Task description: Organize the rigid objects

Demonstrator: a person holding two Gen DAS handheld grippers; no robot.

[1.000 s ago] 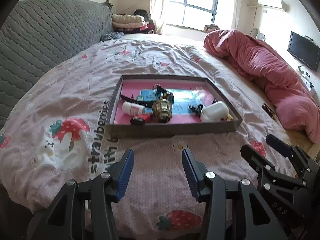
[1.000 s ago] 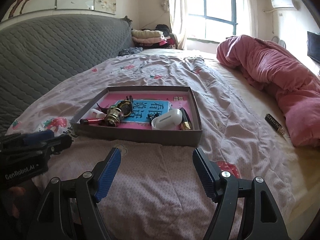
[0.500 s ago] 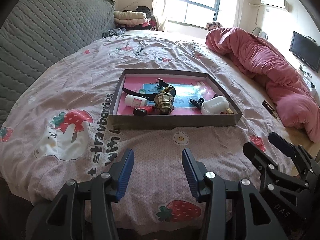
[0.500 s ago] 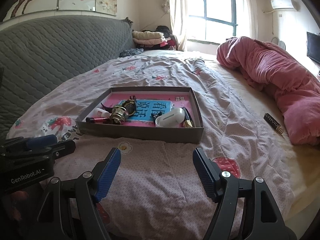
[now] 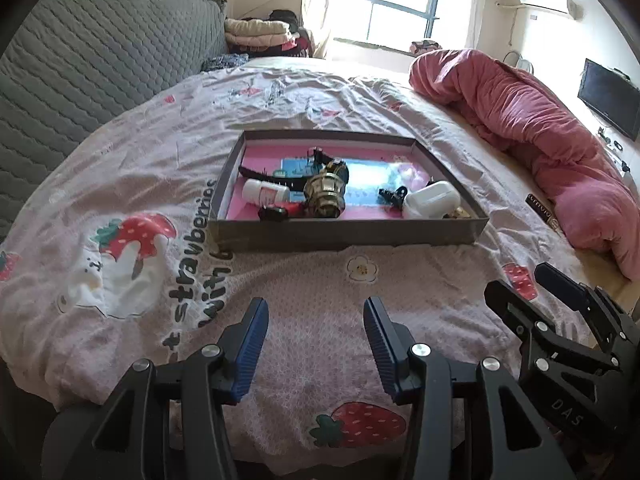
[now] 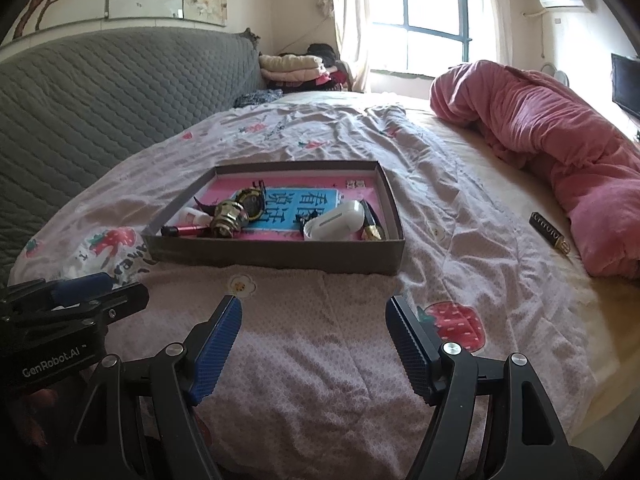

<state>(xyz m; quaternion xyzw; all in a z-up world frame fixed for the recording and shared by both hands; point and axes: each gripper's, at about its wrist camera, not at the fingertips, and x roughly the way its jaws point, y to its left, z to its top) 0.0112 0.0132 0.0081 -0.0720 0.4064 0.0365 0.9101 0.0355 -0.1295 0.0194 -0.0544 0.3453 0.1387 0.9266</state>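
Beyond both tongs [image 5: 316, 344] [image 6: 314, 344]: the box [image 5: 348, 234].

Sunlit window [image 6: 424, 20], grey quilted headboard [image 6: 100, 92], strawberry-print bed sheet [image 5: 132, 184].

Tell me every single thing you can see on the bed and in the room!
box: 1, grey-brown with pink floor, middle of bed
white case: 1, white, right part of box
white bottle: 1, white, left part of box
brass fitting: 1, gold, beside the bottle
watch: 1, black and gold, behind the fitting
red stick: 1, red and black, near front wall
sheet: 1, pink with strawberries, covers bed
quilt: 1, pink, bunched at right
dark bar: 1, black, beside quilt
headboard: 1, grey, left
left gripper: 1, black, blue pads, jaws open
right gripper: 1, same, jaws open
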